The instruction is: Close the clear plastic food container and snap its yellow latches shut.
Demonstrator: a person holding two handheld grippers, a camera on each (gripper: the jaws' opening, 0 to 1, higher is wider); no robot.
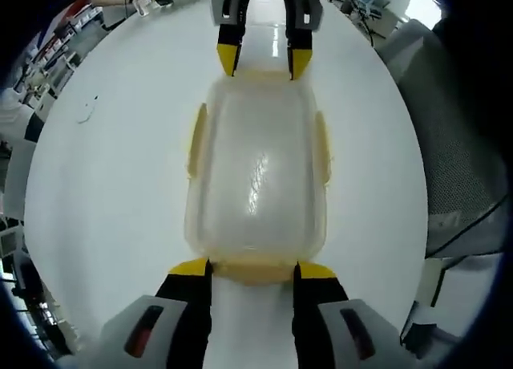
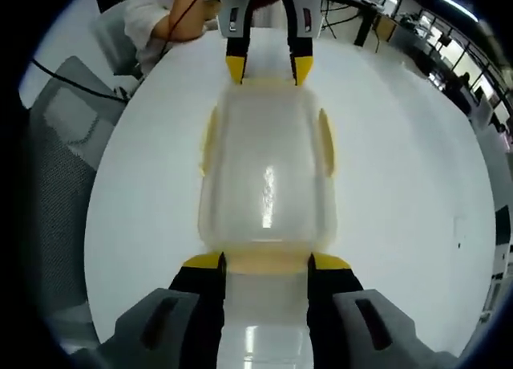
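Note:
The clear plastic container [image 1: 256,172] [image 2: 268,172] lies on the white table with its lid on. Yellow latches show on both long sides [image 1: 196,136] [image 1: 322,144] and at both ends. My left gripper [image 1: 253,269] is open, its yellow-tipped jaws on either side of the near end latch [image 1: 252,271]. Facing it at the far end is my right gripper [image 1: 264,62], also open. In the right gripper view the right gripper [image 2: 266,263] straddles its end latch [image 2: 266,261], and the left gripper [image 2: 268,68] stands at the opposite end. Whether the latches are snapped down I cannot tell.
The round white table [image 1: 120,192] [image 2: 401,192] has bare room on both sides of the container. A grey mesh chair [image 1: 457,168] [image 2: 60,152] stands beside it. A person in white [image 2: 156,16] sits beyond the table edge. Desks and clutter line the background.

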